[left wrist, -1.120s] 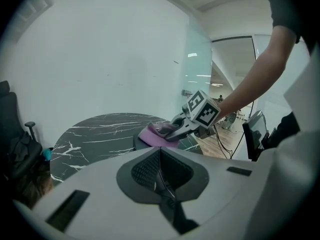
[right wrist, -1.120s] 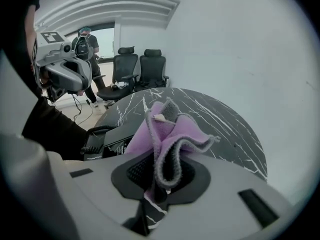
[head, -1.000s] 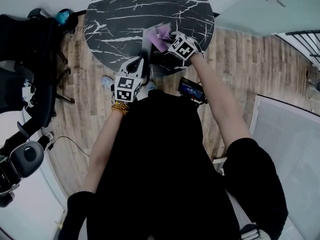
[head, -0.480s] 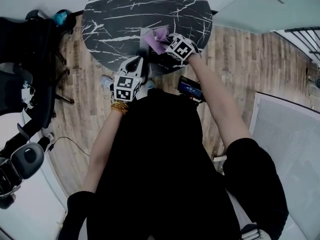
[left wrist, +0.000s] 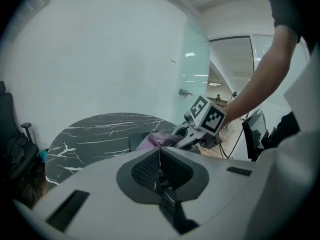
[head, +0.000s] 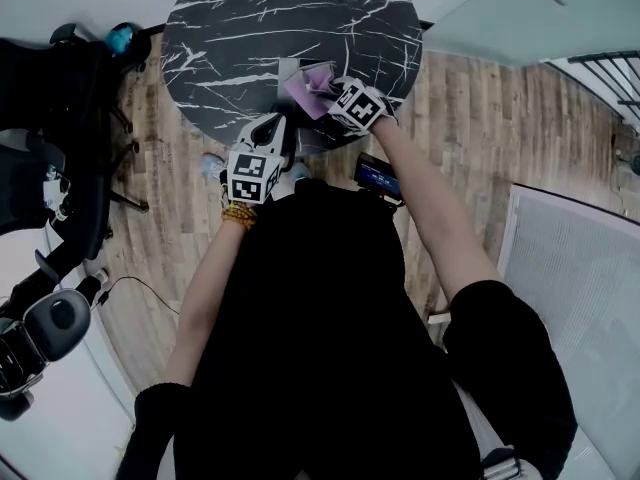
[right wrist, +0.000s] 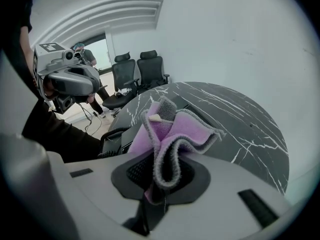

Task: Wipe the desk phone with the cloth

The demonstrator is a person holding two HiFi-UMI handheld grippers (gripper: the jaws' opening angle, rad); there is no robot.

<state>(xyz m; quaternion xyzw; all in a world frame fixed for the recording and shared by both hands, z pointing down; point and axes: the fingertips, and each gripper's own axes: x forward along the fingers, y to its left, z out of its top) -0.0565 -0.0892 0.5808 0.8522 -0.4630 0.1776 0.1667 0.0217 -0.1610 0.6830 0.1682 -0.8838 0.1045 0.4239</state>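
A dark desk phone (head: 287,92) sits at the near edge of the round black marble table (head: 250,18). My right gripper (head: 331,89) is shut on a purple cloth with a grey edge (head: 308,80) and holds it against the phone's top. In the right gripper view the cloth (right wrist: 172,129) bunches out of the jaws, with the phone (right wrist: 119,136) and its coiled cord (right wrist: 107,154) below it. My left gripper (head: 271,130) hangs at the table's near edge beside the phone. It is shut with nothing in it (left wrist: 160,151).
Black office chairs (head: 50,118) stand left of the table on the wood floor. A small monitor (head: 378,178) is on the floor to the right. A glass partition (head: 490,8) rises beyond. Another person (right wrist: 82,54) stands past the chairs (right wrist: 135,71).
My right gripper has slid the cloth a little to the left over the phone. The left gripper has hardly moved.
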